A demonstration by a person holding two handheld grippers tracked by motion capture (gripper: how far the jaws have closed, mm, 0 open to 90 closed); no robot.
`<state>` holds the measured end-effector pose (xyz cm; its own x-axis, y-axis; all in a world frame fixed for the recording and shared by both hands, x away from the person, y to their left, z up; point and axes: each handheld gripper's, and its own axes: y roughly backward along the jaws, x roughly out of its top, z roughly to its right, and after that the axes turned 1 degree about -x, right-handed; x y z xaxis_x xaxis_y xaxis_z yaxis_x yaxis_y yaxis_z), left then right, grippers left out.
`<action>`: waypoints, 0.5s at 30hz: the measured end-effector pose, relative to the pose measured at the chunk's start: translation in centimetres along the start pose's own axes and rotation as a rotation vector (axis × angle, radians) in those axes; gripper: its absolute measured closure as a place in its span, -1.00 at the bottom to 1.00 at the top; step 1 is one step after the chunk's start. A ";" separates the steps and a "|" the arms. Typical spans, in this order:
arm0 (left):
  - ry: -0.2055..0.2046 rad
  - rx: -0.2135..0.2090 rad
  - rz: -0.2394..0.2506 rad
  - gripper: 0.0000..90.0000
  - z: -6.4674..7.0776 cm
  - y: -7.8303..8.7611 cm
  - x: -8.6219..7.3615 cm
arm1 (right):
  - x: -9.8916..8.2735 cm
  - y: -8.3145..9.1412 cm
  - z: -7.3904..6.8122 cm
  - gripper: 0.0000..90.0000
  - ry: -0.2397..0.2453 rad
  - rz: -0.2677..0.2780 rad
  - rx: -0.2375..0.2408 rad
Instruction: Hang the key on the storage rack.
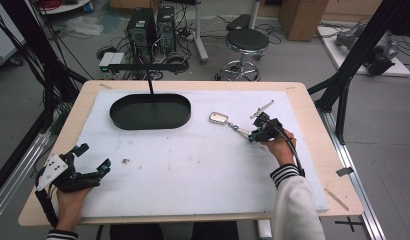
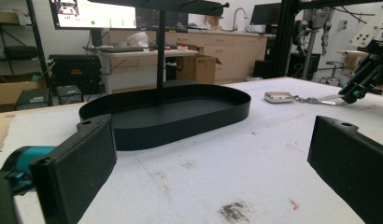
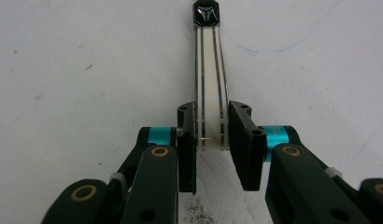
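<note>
We find the right gripper pinching the keychain strap at right; the left gripper, near left, has fingers spread, holding nothing.

Black oval metal tray with a thin upright post carrying a crossbar lay on the white foam mat, toward the far left. The mat covered most of a pale wooden table and bore a small dark smudge near its left side. Beyond the table stood a round black stool on a chrome base, two black computer towers amid cables, and a brown cardboard box.
</note>
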<state>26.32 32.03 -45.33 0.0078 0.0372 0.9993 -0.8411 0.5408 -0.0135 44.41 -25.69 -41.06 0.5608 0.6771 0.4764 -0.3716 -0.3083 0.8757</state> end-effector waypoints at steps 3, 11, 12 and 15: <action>-0.003 0.000 -0.001 -0.96 0.0 0.0 0.0 | 0.0 0.2 -0.1 0.64 0.007 0.004 0.011; -0.003 0.000 -0.035 -0.96 -0.1 -0.1 0.2 | 0.1 1.3 -0.3 0.64 0.015 0.072 0.040; -0.004 -0.003 -0.045 -0.96 -0.2 -0.1 0.2 | 0.1 1.7 -0.5 0.64 0.023 0.097 0.049; 0.024 -0.046 -0.056 -0.96 -0.3 -0.3 0.6 | 0.2 2.1 -0.7 0.64 0.034 0.122 0.071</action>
<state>26.72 32.14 -44.72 0.0676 0.0259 0.9974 -0.8131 0.5808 0.0401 43.23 -25.75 -39.15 0.4890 0.6537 0.5775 -0.3816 -0.4351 0.8155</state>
